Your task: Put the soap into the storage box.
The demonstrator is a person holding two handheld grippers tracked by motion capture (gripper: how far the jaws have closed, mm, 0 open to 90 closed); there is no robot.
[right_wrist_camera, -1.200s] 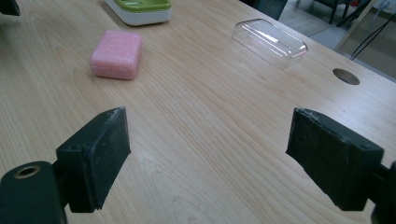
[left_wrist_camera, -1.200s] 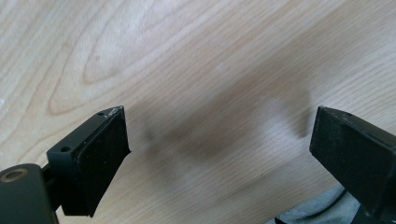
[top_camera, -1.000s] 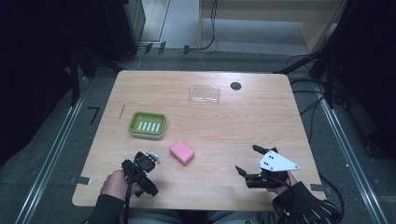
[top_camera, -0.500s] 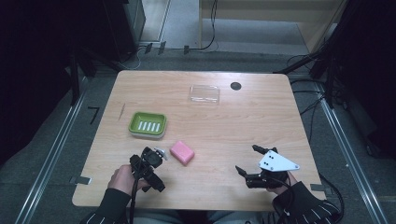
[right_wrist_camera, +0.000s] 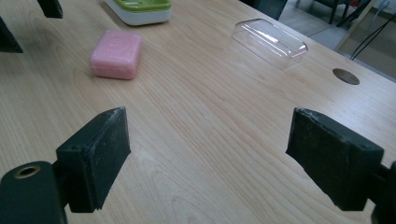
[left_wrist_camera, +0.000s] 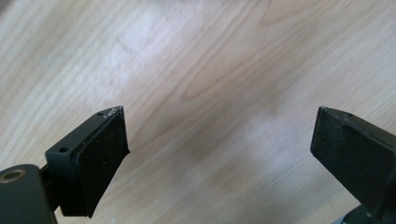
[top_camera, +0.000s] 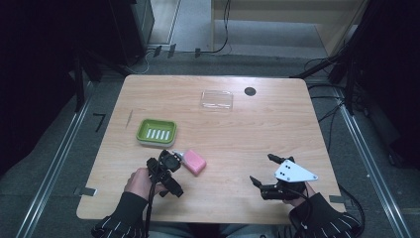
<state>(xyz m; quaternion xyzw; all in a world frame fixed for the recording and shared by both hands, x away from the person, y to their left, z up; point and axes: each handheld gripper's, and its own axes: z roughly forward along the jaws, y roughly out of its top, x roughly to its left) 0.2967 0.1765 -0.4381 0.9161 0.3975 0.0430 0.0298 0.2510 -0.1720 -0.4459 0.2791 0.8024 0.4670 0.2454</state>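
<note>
The big wooden table (top_camera: 257, 139) holds everything. On the high view's clock face, the clear lid (top_camera: 216, 99) lies at about twelve o'clock and the green soap dish (top_camera: 156, 132) at about ten. The pink soap (top_camera: 194, 162) lies at about eight, just below the dish and apart from it. The left gripper (top_camera: 171, 159) sits right beside the soap's left edge. Its jaws are spread wide with only bare wood between them, and they have just been opening a bit more. The right gripper (top_camera: 260, 170) waits at about five o'clock, well apart from the soap, jaws wide and holding nothing.
</note>
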